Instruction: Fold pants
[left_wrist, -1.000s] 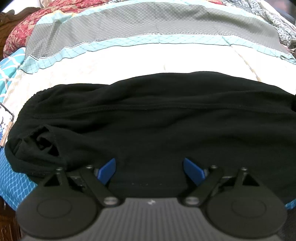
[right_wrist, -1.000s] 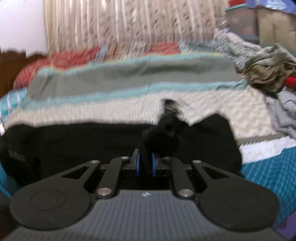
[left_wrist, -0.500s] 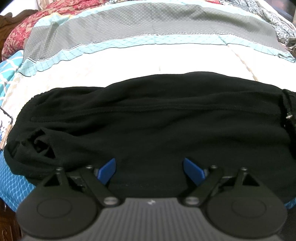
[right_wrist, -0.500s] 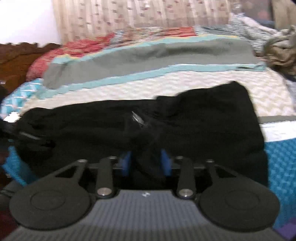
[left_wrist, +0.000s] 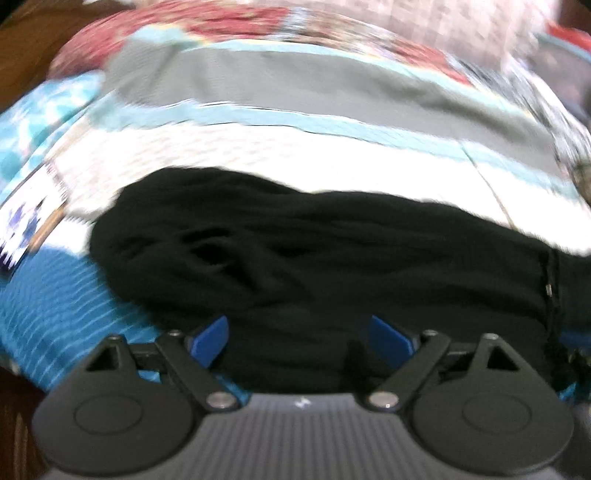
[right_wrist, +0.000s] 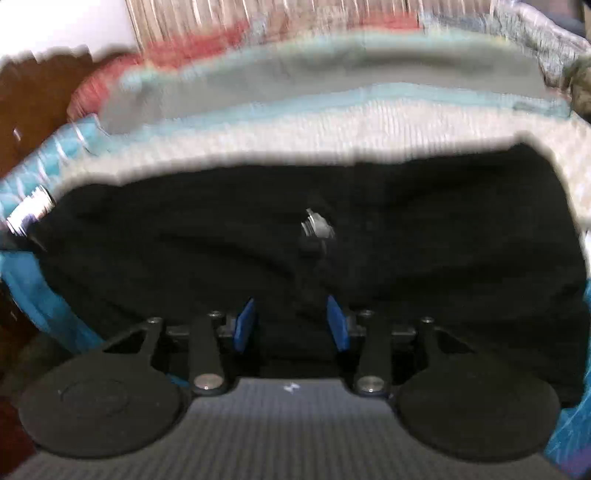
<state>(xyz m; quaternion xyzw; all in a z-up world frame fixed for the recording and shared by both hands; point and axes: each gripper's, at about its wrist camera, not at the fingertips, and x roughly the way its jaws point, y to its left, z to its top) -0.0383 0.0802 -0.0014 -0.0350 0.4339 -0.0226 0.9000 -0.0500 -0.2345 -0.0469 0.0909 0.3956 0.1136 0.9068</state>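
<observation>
Black pants (left_wrist: 314, 258) lie folded lengthwise across the near edge of the bed, also in the right wrist view (right_wrist: 424, 229). A drawstring with a metal tip (right_wrist: 316, 225) rests on them, and it shows at the right of the left wrist view (left_wrist: 550, 288). My left gripper (left_wrist: 299, 334) is open, its blue fingers (left_wrist: 208, 334) wide apart just above the pants' near edge. My right gripper (right_wrist: 291, 325) is open over the pants, with black cloth lying between the fingers but not pinched. Both views are blurred.
The bed has a striped cover of white (left_wrist: 295, 144), teal and grey bands (left_wrist: 295, 81). A red patterned blanket (left_wrist: 207, 22) lies at the back. A dark wooden headboard (right_wrist: 33, 96) stands at the left. A patterned card or packet (left_wrist: 29, 218) lies at the bed's left edge.
My right gripper has opened and let go of the pants and drawstring, which now lie on the bed. My left gripper stayed open and shifted left, tilting upward.
</observation>
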